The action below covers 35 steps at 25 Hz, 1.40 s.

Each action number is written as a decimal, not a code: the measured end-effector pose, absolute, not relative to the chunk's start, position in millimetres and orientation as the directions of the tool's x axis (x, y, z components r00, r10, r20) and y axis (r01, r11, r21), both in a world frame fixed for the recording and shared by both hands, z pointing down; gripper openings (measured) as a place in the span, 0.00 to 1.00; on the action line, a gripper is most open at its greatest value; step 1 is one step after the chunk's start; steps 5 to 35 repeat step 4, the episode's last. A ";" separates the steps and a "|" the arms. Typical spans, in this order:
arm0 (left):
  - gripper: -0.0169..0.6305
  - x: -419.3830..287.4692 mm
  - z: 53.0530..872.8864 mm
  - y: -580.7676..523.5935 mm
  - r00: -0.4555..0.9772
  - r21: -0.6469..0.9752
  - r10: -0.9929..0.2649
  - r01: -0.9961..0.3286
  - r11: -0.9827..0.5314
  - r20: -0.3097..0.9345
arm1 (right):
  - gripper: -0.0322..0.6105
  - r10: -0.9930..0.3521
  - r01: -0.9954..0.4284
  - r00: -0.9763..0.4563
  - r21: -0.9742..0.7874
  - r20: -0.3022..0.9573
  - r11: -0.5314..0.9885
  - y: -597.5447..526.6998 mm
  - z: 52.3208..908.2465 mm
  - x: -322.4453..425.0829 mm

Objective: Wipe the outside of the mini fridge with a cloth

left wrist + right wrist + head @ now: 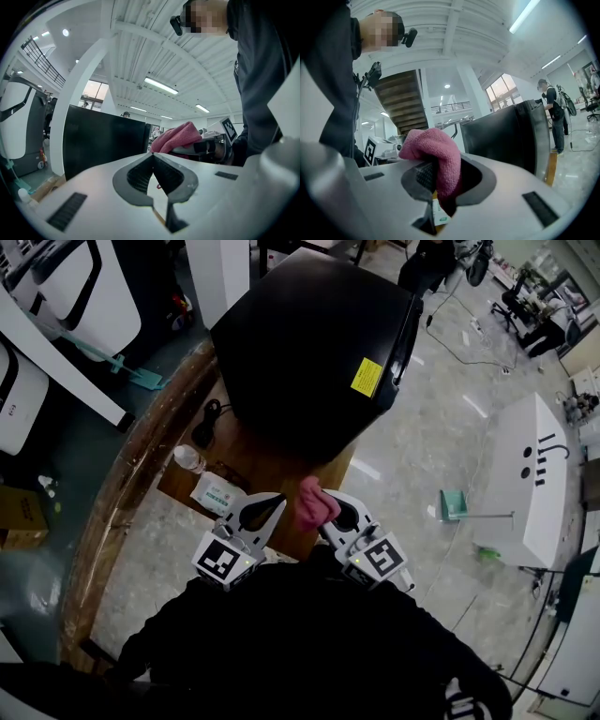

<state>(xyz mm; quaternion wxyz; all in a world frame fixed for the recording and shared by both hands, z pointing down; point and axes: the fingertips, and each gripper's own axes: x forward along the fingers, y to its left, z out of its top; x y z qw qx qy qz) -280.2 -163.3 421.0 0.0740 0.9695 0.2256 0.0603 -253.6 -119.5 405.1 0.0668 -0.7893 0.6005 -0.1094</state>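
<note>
Head view, right gripper pinching pink cloth; left gripper pressed together, empty, near black mini fridge

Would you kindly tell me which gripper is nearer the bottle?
Left. The left gripper is below and right of the bottle in the head view; the right gripper, shut on the cloth, lies farther right.

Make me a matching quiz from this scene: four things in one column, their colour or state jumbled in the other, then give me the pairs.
Column one
1. mini fridge
2. cloth
3. left tongs
4. sticker on the fridge

Column two
A. pink, pinched in the right tongs
B. yellow
C. black
D. shut, nothing between them

Pairs: 1-C, 2-A, 3-D, 4-B
</note>
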 end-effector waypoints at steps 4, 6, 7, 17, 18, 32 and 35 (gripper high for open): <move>0.04 -280.9 430.0 -161.0 0.894 0.175 0.439 0.419 -0.891 0.096 | 0.16 -0.965 -0.933 0.244 -0.247 0.097 -0.261 -121.3 404.4 -252.2; 0.04 -280.9 430.0 -161.0 0.894 0.175 0.439 0.419 -0.891 0.096 | 0.16 -0.965 -0.933 0.244 -0.247 0.097 -0.261 -121.3 404.4 -252.2; 0.04 -280.9 430.0 -161.0 0.894 0.175 0.439 0.419 -0.891 0.096 | 0.16 -0.965 -0.933 0.244 -0.247 0.097 -0.261 -121.3 404.4 -252.2; 0.04 -280.9 430.0 -161.0 0.894 0.175 0.439 0.419 -0.891 0.096 | 0.16 -0.965 -0.933 0.244 -0.247 0.097 -0.261 -121.3 404.4 -252.2; 0.04 -280.9 430.0 -161.0 0.894 0.175 0.439 0.419 -0.891 0.096 | 0.16 -0.965 -0.933 0.244 -0.247 0.097 -0.261 -121.3 404.4 -252.2; 0.04 -280.9 430.0 -161.0 0.894 0.175 0.439 0.419 -0.891 0.096 | 0.16 -0.965 -0.933 0.244 -0.247 0.097 -0.261 -121.3 404.4 -252.2; 0.04 -280.9 430.0 -161.0 0.894 0.175 0.439 0.419 -0.891 0.096 | 0.16 -0.965 -0.933 0.244 -0.247 0.097 -0.261 -121.3 404.4 -252.2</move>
